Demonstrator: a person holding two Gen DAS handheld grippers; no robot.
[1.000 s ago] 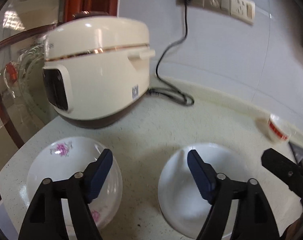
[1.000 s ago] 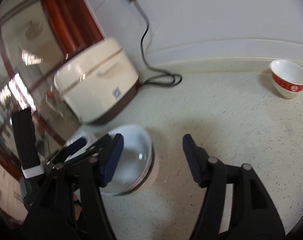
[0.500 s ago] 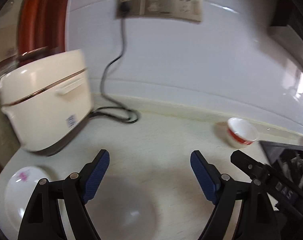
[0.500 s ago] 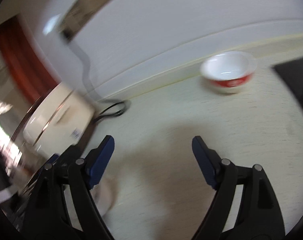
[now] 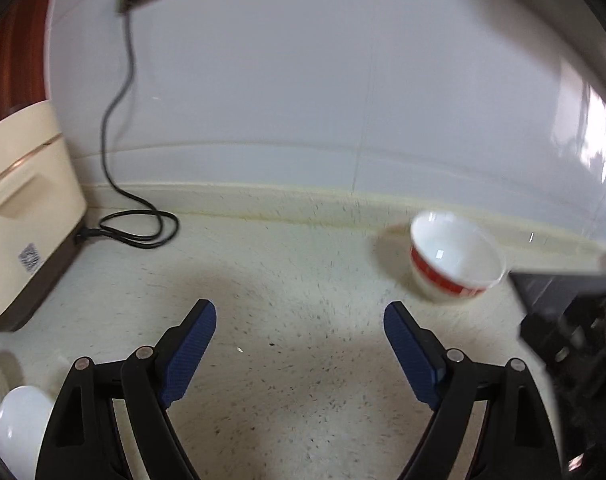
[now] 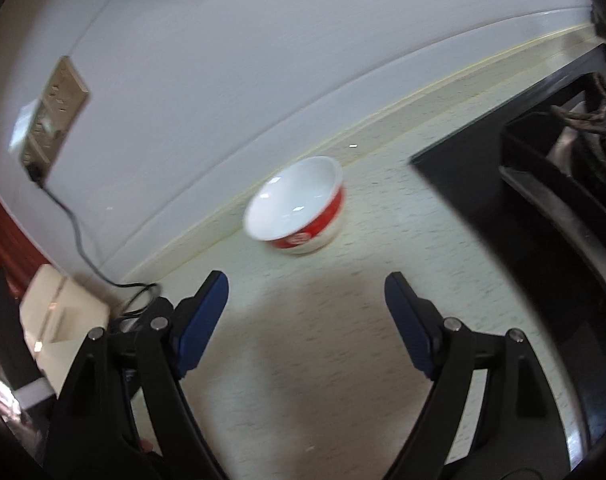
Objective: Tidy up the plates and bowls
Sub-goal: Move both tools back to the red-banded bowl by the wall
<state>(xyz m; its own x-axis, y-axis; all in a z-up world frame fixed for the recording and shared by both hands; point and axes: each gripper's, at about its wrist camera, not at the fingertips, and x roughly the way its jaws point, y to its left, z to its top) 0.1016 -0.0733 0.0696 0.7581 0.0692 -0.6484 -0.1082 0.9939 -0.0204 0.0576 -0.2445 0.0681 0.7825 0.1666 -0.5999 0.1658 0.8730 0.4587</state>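
Left wrist view: the left gripper [image 5: 299, 324] is held wide apart, empty, over the counter [image 5: 303, 280]; a red-banded bowl [image 5: 455, 262] is seen upright, mouth up, far right. Right wrist view: the right gripper [image 6: 305, 296] is spread, empty; the bowl [image 6: 299, 206] is seen ahead near the wall, round, without a long axis.

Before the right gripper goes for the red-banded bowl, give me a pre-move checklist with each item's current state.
1. Right gripper empty: ok, nothing between its blue pads.
2. Jaws wide enough for the bowl wall: ok, they stand apart.
3. Red-banded bowl upright and free: ok, it sits alone on the speckled counter, near the wall.
4. Path to the bowl: ok, only bare counter between the fingers and it.
5. Clearance from the black stove: cannot tell, its edge lies close to the bowl's right.
6. Left gripper out of the way: ok, open and empty, bowl ahead to its right; power cord lies far left.
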